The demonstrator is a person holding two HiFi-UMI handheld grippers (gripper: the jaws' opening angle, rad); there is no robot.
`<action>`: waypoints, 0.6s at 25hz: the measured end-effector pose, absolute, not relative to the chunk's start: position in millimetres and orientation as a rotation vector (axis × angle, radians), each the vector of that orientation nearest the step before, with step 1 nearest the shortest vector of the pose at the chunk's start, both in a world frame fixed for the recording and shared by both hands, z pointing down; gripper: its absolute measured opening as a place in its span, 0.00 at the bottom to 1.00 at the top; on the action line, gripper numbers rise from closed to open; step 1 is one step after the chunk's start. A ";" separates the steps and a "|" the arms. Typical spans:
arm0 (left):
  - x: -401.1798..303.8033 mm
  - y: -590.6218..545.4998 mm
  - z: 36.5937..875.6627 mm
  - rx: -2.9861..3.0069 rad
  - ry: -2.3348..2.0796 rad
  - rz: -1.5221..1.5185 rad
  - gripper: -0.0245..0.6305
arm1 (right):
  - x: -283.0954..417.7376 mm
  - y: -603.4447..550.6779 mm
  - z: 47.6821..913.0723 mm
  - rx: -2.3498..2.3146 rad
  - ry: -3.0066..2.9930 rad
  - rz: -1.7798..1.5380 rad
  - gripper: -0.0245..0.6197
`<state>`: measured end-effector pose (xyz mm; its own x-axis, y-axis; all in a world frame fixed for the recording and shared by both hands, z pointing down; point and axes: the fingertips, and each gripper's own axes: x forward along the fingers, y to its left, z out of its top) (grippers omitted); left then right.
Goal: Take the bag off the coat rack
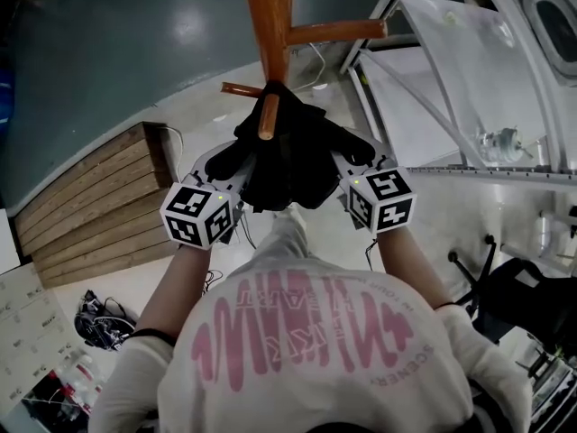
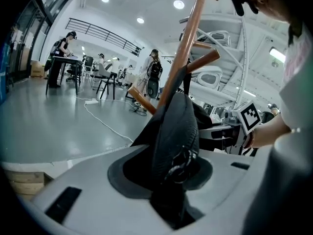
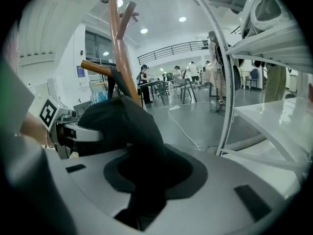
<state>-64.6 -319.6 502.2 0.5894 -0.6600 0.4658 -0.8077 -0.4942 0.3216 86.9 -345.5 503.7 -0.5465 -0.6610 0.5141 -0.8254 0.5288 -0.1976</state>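
Hung on a short peg of the wooden coat rack, just below the pole: a black bag, bunched up and not yet lifted off. Clenched on the bag's left side by the left gripper, with grainy dark material and a small metal zip pull wedged between the jaws in the left gripper view. Clenched on its right side by the right gripper, with smooth black fabric filling the gap between those jaws in the right gripper view (no daylight left on either side of it). Held level with each other, one marker cube to each side of the bag, both grippers pointing at the rack from below. Strap run up from the bag's top and over the peg in the left gripper view.

Beyond the rack: a glossy grey floor with a white cable snaking across it. Left of the rack's foot in the head view, a low wooden platform; to the right, a white frame. Farther off, people standing at tables.
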 end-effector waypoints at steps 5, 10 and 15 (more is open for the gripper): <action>-64.4 -318.4 500.6 2.283 -1.188 0.407 0.21 | 85.0 -344.3 501.4 1.209 -2.365 0.607 0.18; -60.4 -317.3 498.6 2.283 -1.220 0.417 0.20 | 88.1 -339.0 501.6 1.233 -2.347 0.613 0.16; -60.6 -313.9 492.7 2.272 -1.239 0.404 0.19 | 88.0 -334.3 497.4 1.257 -2.335 0.630 0.16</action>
